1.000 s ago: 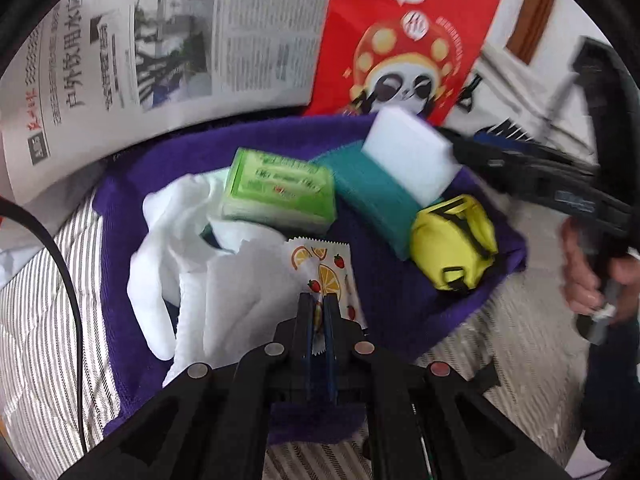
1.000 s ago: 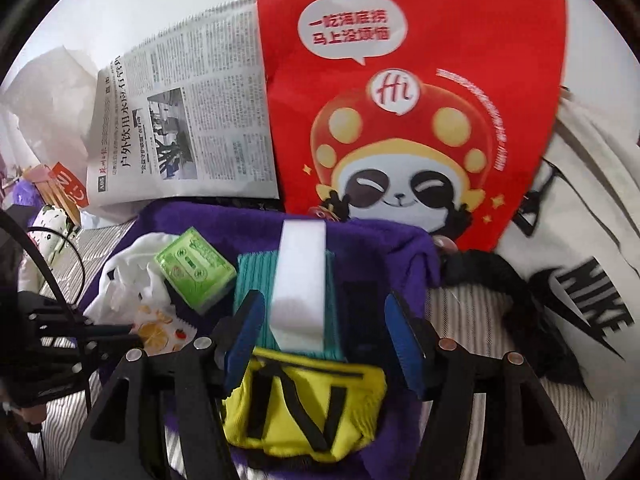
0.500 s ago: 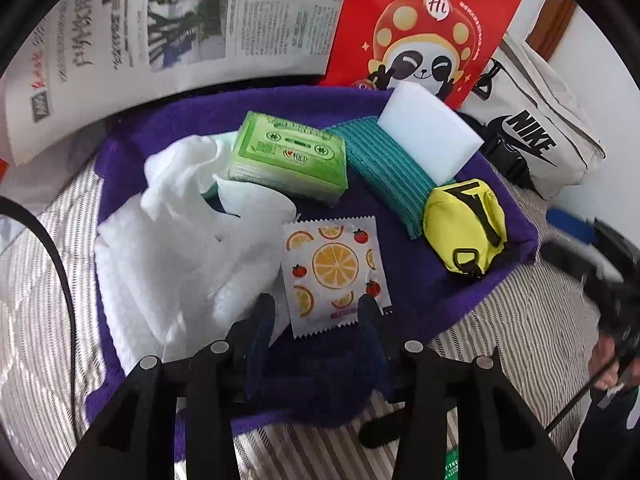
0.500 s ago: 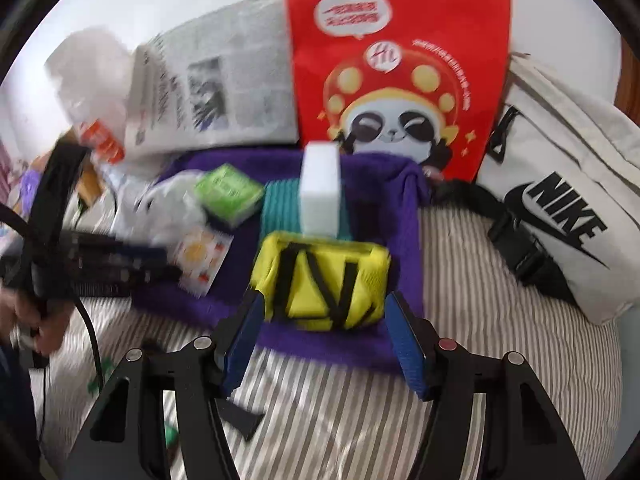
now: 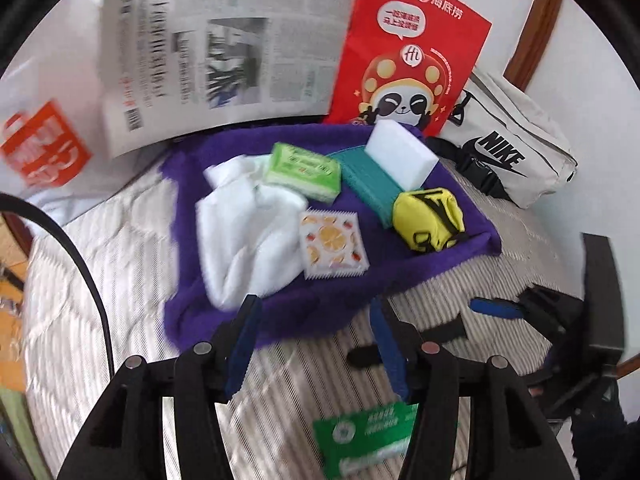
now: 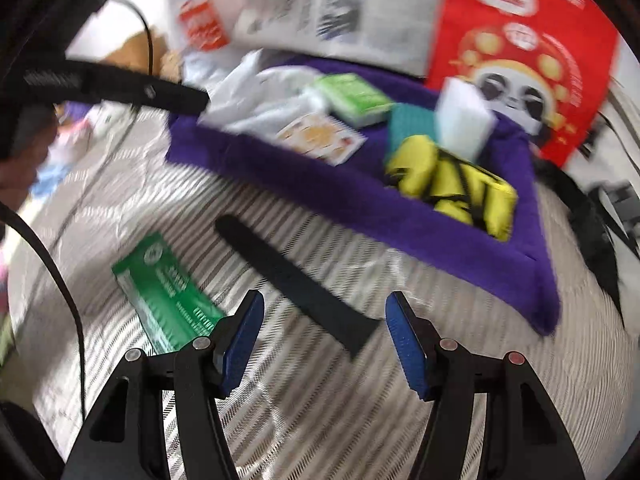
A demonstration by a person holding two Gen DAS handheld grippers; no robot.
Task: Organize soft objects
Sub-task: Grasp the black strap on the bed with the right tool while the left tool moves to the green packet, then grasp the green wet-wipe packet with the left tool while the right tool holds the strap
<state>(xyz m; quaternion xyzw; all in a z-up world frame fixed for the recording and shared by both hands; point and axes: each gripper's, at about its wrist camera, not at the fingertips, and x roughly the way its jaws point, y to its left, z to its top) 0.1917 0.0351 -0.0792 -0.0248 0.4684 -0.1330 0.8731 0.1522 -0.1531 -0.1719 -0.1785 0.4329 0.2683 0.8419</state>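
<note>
**Two grippers open, nothing held; six soft items on the purple towel**

Left gripper (image 5: 316,316): jaws have just been opening, now spread with nothing between them. I see it hanging over the near edge of the purple towel (image 5: 320,312), tips framing bare towel and striped bedding (image 5: 120,280).

Right gripper (image 6: 324,316): jaws apart, empty. Under it only bedding and the wide end of a black strap (image 6: 296,276) that runs diagonally across the stripes. Right view is heavily motion-blurred, so fine detail is unreliable.

On the towel, from the left view:
- white cloth (image 5: 248,228), crumpled, left side
- green pack (image 5: 304,170), resting on the far edge of the cloth
- fruit-print sachet (image 5: 332,244), flat, overlapping the cloth's right edge
- teal sponge (image 5: 372,188), behind the sachet
- white foam block (image 5: 400,152), lying on the teal sponge's far end
- yellow pouch (image 5: 428,216), touching the sponge's near end, close to the towel's right edge

Off the towel: a green packet (image 5: 364,440) lies on the bedding just below my left jaws; in the right view it sits left of the strap.

Behind the towel: newspaper (image 5: 224,56) and a red panda bag (image 5: 408,52) standing upright, white Nike bag (image 5: 516,160) to the right, orange bag (image 5: 44,144) far left.

The right gripper also shows at the right edge of the left view, low over the bedding.
</note>
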